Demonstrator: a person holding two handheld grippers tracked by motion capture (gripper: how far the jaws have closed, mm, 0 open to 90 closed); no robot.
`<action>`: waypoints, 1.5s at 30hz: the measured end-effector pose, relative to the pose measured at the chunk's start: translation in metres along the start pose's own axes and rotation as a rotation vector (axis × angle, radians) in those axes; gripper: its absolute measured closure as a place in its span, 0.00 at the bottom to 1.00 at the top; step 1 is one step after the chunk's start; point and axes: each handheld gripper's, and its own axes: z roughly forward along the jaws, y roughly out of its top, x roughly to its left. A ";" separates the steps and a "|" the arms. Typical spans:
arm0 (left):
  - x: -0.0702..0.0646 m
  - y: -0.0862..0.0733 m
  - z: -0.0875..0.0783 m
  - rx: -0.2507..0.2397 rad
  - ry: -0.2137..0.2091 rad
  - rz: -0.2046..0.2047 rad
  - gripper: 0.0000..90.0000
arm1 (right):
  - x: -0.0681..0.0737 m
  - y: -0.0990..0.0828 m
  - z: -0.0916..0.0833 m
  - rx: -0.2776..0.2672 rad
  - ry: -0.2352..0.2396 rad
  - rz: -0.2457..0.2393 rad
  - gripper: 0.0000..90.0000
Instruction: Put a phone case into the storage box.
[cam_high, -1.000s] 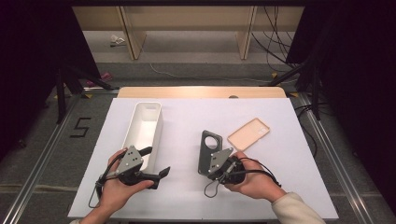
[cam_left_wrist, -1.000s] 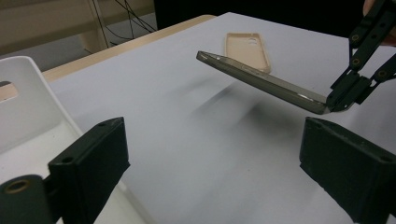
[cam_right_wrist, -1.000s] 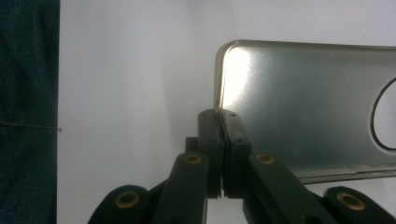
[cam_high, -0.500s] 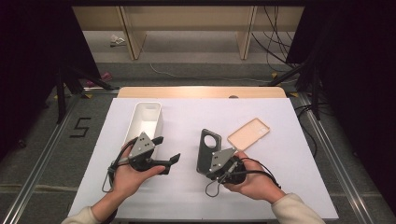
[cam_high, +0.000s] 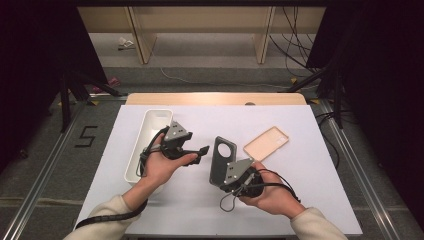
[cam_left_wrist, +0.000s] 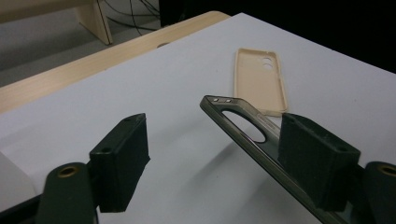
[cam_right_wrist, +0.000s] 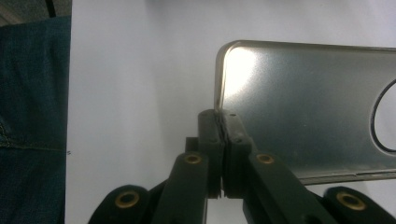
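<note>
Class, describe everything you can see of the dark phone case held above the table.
The dark phone case is a thin, smoky-grey shell, glossy like hard plastic, with a large round camera cutout near its top. It stands on edge, raised off the white table. The right gripper pinches one corner; the left gripper straddles its upper edge, jaws just closing, without a sure grip.

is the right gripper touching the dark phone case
Touching. In the right gripper view, the right gripper has its jaws clamped on the edge of the dark phone case.
</note>
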 end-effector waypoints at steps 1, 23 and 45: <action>0.000 0.002 0.004 0.012 -0.005 -0.008 0.29 | 0.000 0.000 0.000 -0.003 -0.003 -0.001 0.99; 0.006 0.020 0.059 0.243 -0.083 -0.218 0.59 | 0.004 0.008 -0.003 -0.024 -0.030 -0.043 0.99; -0.022 0.033 0.045 0.055 -0.180 -0.272 0.90 | 0.008 0.006 0.009 0.054 -0.057 -0.081 0.98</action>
